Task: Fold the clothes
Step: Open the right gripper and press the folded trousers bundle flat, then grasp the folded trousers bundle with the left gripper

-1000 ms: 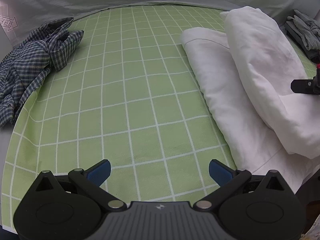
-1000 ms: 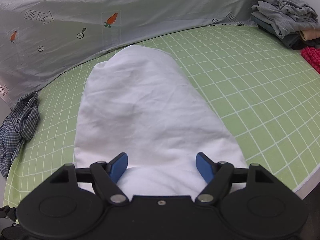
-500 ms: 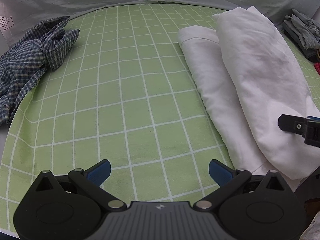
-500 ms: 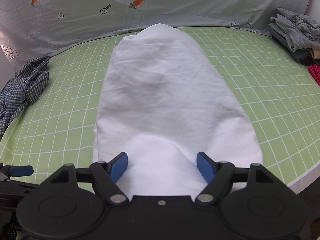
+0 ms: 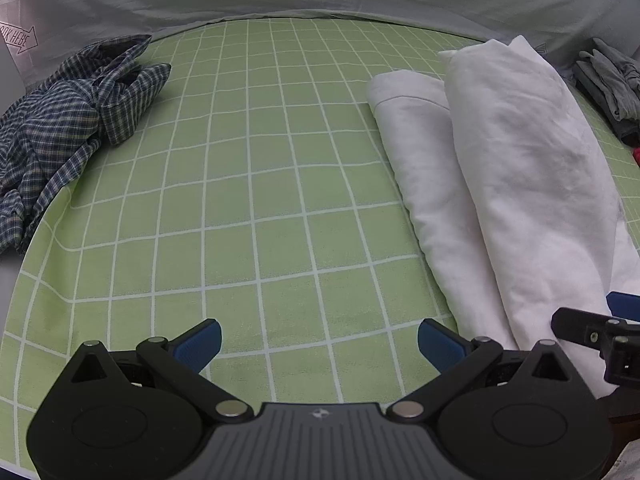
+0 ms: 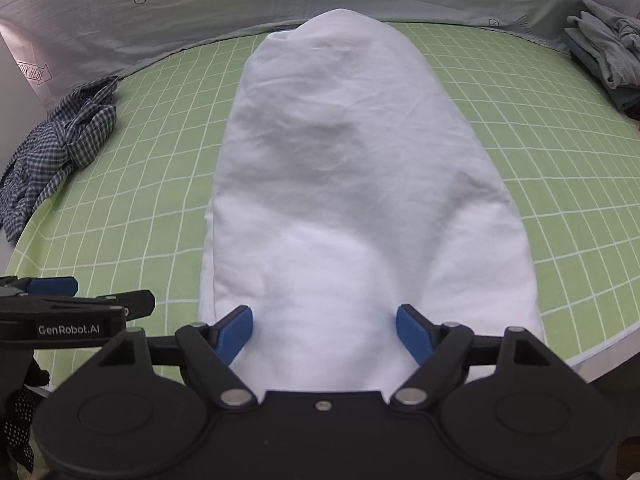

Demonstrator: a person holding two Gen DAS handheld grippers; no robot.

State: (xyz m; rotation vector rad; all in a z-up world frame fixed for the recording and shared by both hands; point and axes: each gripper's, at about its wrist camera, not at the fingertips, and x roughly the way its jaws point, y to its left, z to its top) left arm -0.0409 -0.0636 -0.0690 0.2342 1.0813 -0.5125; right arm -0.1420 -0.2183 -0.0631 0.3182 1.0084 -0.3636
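Right wrist: white garment (image 6: 360, 184) lengthwise

Right tool (image 6: 324, 332) opening over white garment (image 6: 352, 168); its blue pads (image 6: 236, 334) seemingly clear of cloth.

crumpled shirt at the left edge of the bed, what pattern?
Dark blue and white check on the crumpled shirt; clearest in the left wrist view.

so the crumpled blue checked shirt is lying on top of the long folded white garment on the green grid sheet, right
Not quite. The crumpled blue checked shirt lies apart from the long folded white garment, off at the left edge of the green grid sheet, with bare sheet between them. The left wrist view shows the gap; the right wrist view agrees. Both do lie on that sheet.
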